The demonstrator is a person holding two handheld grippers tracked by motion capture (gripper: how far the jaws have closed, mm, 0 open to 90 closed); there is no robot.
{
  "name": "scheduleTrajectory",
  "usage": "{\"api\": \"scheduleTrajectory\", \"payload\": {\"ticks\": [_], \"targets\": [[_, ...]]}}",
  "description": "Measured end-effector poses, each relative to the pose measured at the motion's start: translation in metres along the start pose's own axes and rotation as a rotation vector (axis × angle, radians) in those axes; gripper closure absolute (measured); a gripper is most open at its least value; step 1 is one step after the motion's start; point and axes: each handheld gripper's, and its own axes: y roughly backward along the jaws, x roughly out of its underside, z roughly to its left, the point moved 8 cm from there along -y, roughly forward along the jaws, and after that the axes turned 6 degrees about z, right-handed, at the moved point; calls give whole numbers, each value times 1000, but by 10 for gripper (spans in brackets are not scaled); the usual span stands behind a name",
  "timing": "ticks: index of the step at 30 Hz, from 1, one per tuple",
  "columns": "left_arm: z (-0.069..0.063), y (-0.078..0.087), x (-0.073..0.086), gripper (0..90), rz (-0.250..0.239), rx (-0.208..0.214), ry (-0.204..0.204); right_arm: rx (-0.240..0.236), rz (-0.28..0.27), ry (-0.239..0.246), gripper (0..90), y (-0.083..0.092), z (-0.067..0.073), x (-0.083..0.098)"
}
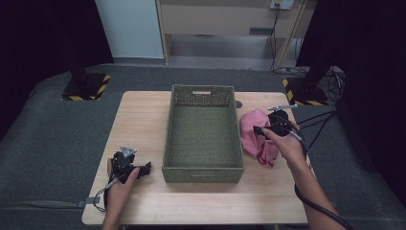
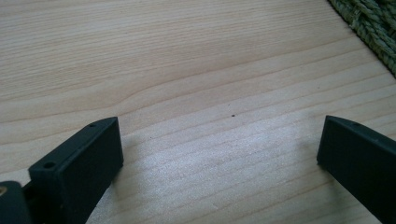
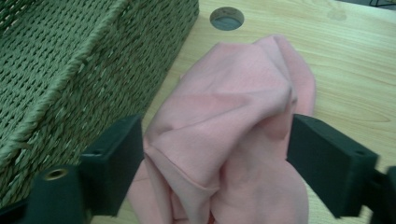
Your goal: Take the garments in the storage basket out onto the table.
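Observation:
A crumpled pink cloth lies on the wooden table, right beside the right wall of a green woven basket. My right gripper is over it. In the right gripper view the cloth bulges up between the jaws of this gripper, which stand wide apart on either side of it without squeezing it. The basket wall is close on the left. My left gripper rests near the basket's front left corner. It is open over bare wood, with the basket's edge at the top right.
The basket is empty inside. A round hole in the table sits just beyond the cloth. Cables trail off the table's right side. Two stand bases with yellow-black stripes are on the floor beyond the table.

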Motion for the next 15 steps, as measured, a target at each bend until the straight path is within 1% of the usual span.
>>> {"api": "scheduleTrajectory", "payload": {"ticks": [3, 6, 7, 9, 11, 14, 15], "targets": [[0, 0, 0, 0, 0, 0, 0, 2, -12, -15, 136, 1, -1, 0], [0, 0, 0, 0, 0, 0, 0, -11, -29, -13, 100, 2, -1, -1], [0, 0, 0, 0, 0, 0, 0, -17, -34, -11, 87, 3, 0, -1], [0, 0, 0, 0, 0, 0, 0, -18, -54, -3, 66, 4, 0, 0], [0, 0, 0, 0, 0, 0, 0, -16, -63, 0, 36, 6, 0, 1], [0, 0, 0, 0, 0, 0, 0, -14, -93, 23, 25, 9, 1, 3], [0, 0, 0, 0, 0, 0, 0, -10, -97, 22, 28, 10, 1, 4]]}}
